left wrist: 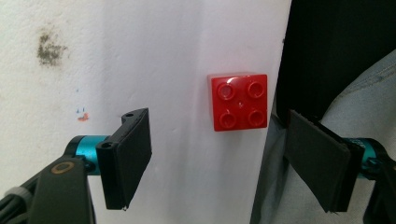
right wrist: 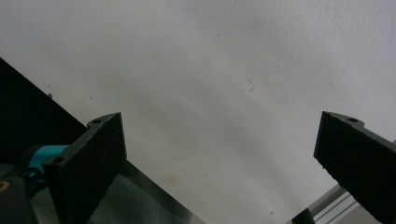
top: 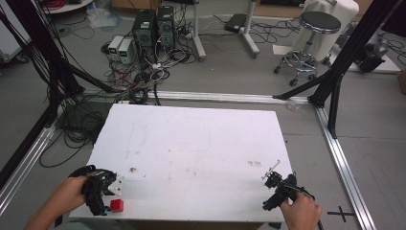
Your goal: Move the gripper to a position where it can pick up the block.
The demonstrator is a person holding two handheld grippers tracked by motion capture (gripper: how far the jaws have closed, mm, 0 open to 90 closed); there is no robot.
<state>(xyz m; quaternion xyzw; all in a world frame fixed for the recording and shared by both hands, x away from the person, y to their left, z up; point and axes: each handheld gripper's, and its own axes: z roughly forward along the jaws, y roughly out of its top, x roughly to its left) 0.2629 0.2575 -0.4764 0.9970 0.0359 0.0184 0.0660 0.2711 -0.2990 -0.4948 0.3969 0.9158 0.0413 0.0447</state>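
A red two-by-two brick (left wrist: 239, 101) lies studs up on the white table (top: 191, 143), right at its near left edge (top: 117, 205). My left gripper (left wrist: 224, 161) hovers over it, open, with the brick just beyond the fingertips and touching neither. In the high view a hand holds that left gripper (top: 103, 191) beside the brick. My right gripper (right wrist: 219, 154) is wide open above bare table with nothing between its jaws. In the high view the right gripper (top: 274, 180) sits at the near right corner, held by the other hand.
A dark smudge (top: 132, 168) marks the table near the left gripper. Beyond the table are computer towers (top: 153, 28), tangled cables (top: 81, 124), a stool (top: 311, 38) and black frame struts (top: 344, 62). Aluminium rails (top: 342, 158) run along the floor.
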